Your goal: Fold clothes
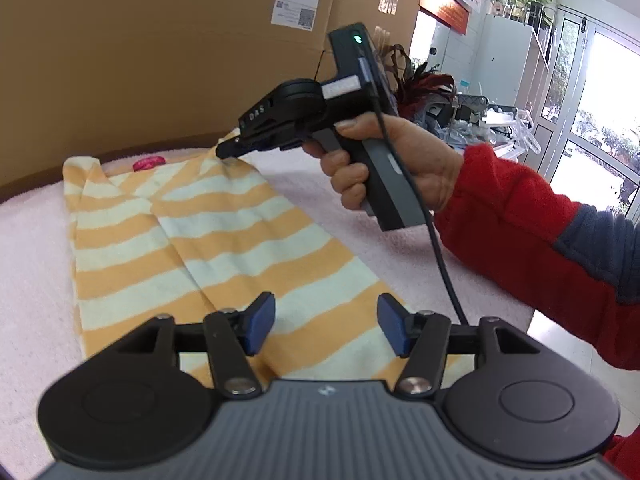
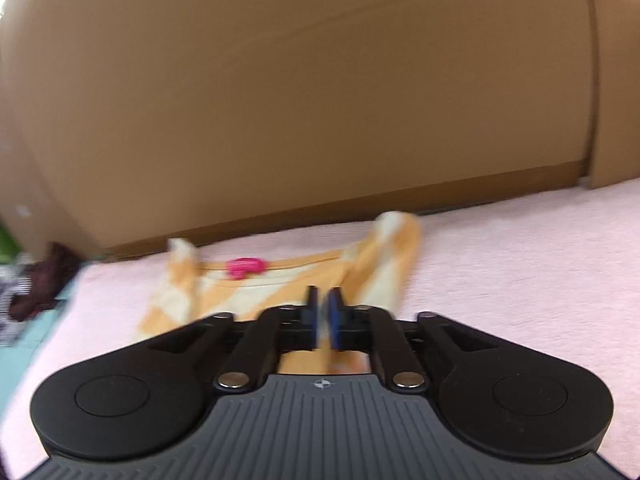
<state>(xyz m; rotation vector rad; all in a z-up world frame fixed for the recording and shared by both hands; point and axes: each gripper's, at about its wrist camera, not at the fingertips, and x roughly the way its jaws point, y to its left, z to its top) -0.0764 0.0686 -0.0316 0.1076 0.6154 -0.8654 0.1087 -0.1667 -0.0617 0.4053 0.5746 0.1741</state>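
Note:
An orange-and-white striped garment [image 1: 200,248] lies spread on a table covered with a pink towel [image 1: 32,280]. A pink tag [image 1: 148,163] marks its far neckline. My left gripper [image 1: 326,320] hovers open over the garment's near end, blue pads wide apart and nothing between them. A hand [image 1: 420,168] in a red sleeve holds my right gripper [image 1: 226,151], whose tip meets the garment's far right corner, where the cloth peaks up to it. The blurred right wrist view shows the right gripper [image 2: 324,312] with pads together over the garment [image 2: 260,296], apparently pinching the fabric.
Tall cardboard boxes [image 1: 160,60] wall off the table's far side. The right gripper's cable [image 1: 440,260] hangs over the towel toward the table's right edge [image 1: 532,312]. Dark clothes [image 2: 40,284] are piled at the far left. Shelves and glass doors stand beyond on the right.

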